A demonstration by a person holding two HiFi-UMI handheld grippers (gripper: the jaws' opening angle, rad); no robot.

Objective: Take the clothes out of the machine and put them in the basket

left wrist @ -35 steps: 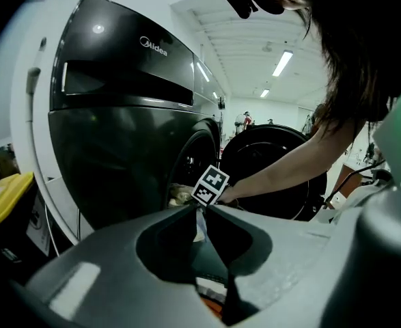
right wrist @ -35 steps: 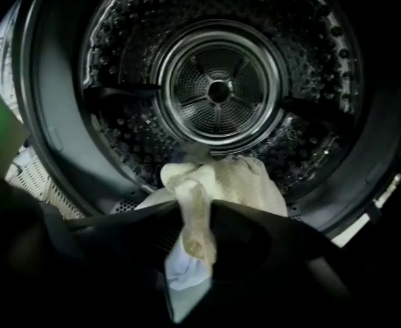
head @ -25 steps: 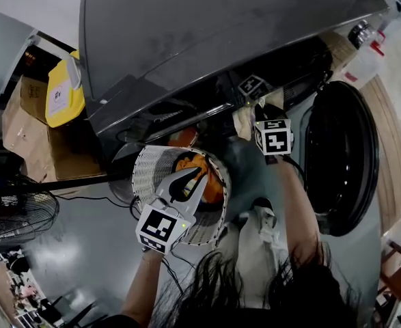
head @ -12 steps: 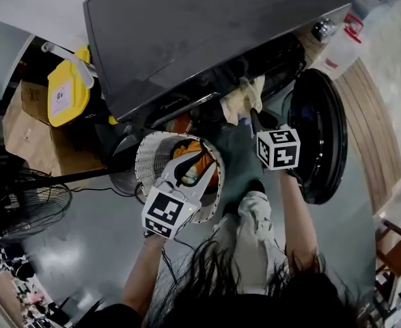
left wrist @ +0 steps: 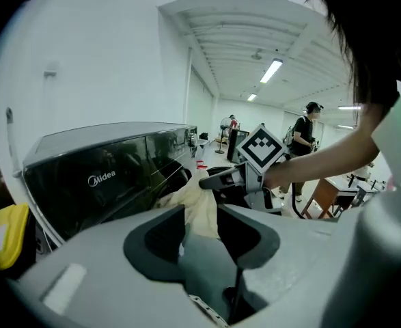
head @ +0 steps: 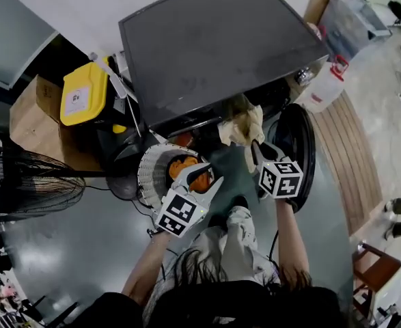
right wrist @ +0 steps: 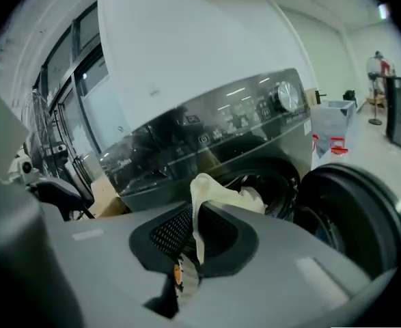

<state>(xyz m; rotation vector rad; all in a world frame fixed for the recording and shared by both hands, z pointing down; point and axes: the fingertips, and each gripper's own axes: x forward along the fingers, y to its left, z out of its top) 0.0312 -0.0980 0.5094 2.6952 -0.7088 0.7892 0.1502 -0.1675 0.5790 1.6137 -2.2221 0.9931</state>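
Lifting away from the washing machine (head: 214, 53), the right gripper (head: 255, 149) has its fingers clamped on a cream garment (head: 244, 125), now drawn out of the drum. The left gripper (head: 207, 178), fingers spread and empty, hovers over the basket (head: 147, 173), left of the right fingers; the drop-off looks next.
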